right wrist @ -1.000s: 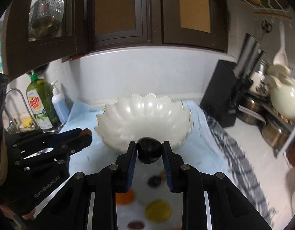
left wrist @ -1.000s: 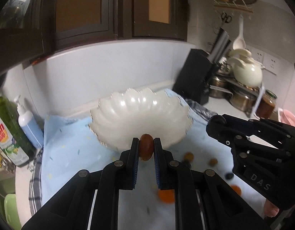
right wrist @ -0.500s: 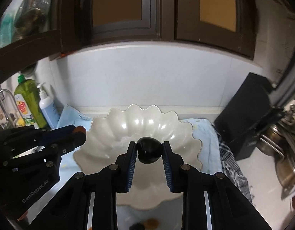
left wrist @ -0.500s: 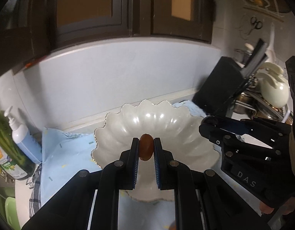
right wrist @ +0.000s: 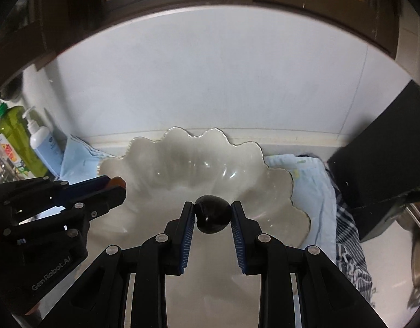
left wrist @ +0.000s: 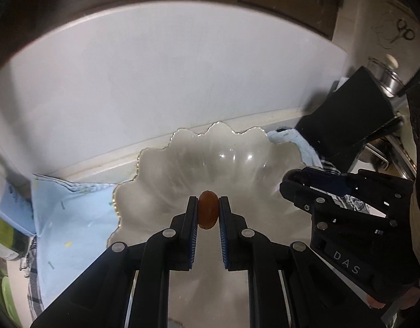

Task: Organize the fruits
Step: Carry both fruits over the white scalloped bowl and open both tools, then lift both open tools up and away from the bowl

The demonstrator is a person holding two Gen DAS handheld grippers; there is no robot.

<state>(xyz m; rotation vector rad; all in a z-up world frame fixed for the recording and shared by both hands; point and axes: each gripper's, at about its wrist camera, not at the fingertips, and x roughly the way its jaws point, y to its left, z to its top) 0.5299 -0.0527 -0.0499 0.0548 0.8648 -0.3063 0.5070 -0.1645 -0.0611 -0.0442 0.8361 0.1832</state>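
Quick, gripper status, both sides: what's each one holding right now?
Left gripper: shut on the brown fruit, above the white bowl.
Right gripper: shut on the dark fruit, above the same bowl.

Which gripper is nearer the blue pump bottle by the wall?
Left. The left gripper, shut on a small brown fruit, is on the side of the white scalloped bowl toward the blue pump bottle; the right gripper holds a dark round fruit farther away.
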